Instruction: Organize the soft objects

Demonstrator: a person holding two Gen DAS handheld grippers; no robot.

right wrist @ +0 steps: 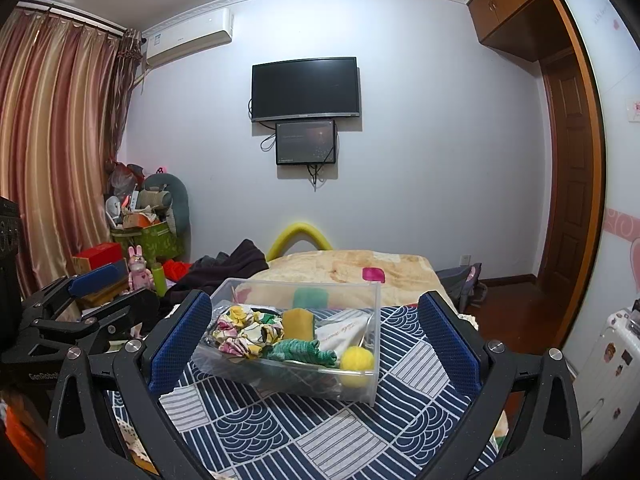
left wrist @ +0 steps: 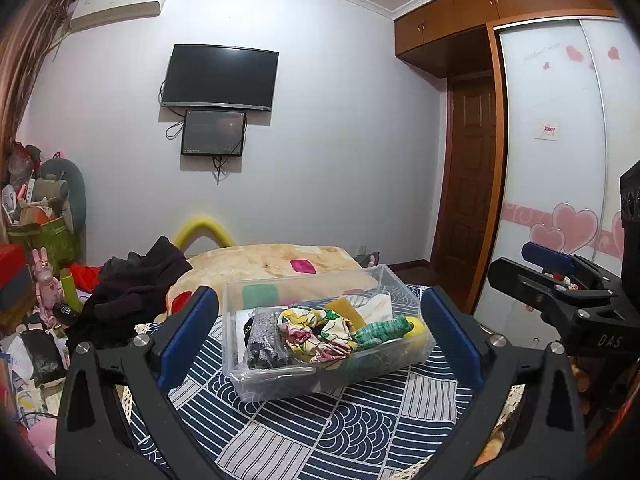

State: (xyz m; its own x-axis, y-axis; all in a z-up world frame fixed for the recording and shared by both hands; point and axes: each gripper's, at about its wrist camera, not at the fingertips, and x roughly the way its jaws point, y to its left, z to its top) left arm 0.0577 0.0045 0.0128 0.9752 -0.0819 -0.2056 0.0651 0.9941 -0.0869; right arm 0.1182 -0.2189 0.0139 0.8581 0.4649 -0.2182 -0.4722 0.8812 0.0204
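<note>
Soft objects sit packed in a clear plastic bin (left wrist: 320, 344) that rests on a navy-and-white patterned cloth (left wrist: 320, 432) spread over the bed: a floral fabric piece (left wrist: 316, 332), a green knitted item (left wrist: 380, 330), a yellow ball (right wrist: 357, 359), a mustard sponge block (right wrist: 298, 323), a white cloth (right wrist: 344, 332) and a dark grey knit (left wrist: 264, 340). Left gripper (left wrist: 320, 344) has its blue-padded fingers (left wrist: 188, 336) spread wide, holding nothing, with the bin lying ahead between them. Right gripper (right wrist: 316, 344) stands likewise open and empty, the bin ahead of it. Beyond the cloth lies a beige blanket (right wrist: 348, 268); a heap of dark clothing (left wrist: 136, 288) sits at the bed's left. On the far wall hang a television (right wrist: 305, 88) with a smaller screen (right wrist: 306, 142) below it and an air conditioner (right wrist: 188, 40). Striped curtains (right wrist: 52, 140) cover the left side, with a cluttered pile of boxes and toys (right wrist: 140, 220) beneath. A wooden door (right wrist: 568, 200) and wardrobe (left wrist: 560, 160) stand at right.
</note>
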